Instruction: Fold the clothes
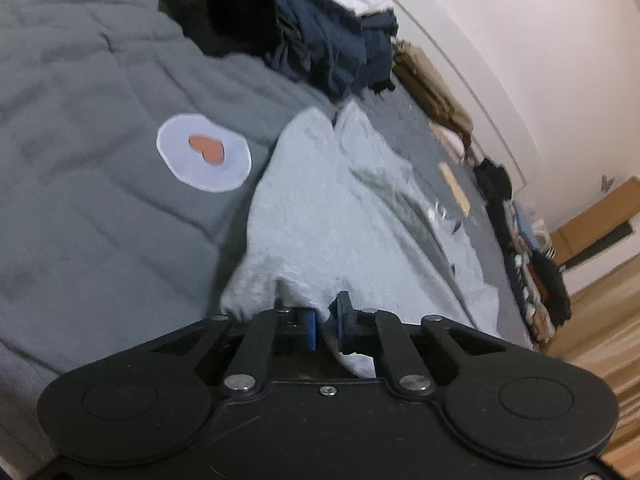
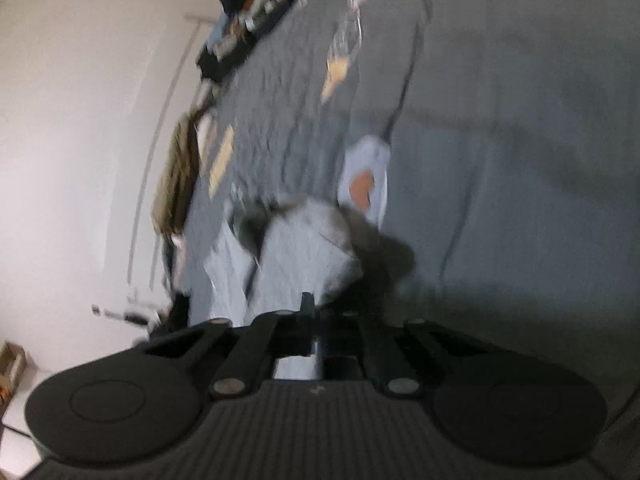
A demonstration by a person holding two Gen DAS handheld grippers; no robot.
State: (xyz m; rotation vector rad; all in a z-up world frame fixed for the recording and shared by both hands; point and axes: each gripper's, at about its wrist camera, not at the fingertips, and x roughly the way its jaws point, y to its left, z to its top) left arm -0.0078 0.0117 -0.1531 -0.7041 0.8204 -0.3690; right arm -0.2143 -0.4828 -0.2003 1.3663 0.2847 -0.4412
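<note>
Left wrist view: at the bottom centre one left gripper (image 1: 326,314) has its two blue-padded fingers (image 1: 343,316) pinching a bunched edge of one light grey garment (image 1: 320,216), which lies on the grey bedspread (image 1: 80,200). The garment's long axis runs from the gripper at lower centre up toward the frame's middle, where it ends in two soft points; a second lobe spreads to the lower right. Left of it sits one white oval patch (image 1: 204,158) with one orange heart. Farther up, one heap of dark clothes (image 1: 304,28) is cut off by the top edge, and the clutter along the wall at right is too blurred to count. In the right wrist view, which is smeared throughout, the right gripper (image 2: 310,312) at lower centre is pressed together on the same light garment (image 2: 296,256), though the pads themselves are hard to make out. The cloth climbs toward mid-frame, the patch (image 2: 366,176) just beyond it.
</note>
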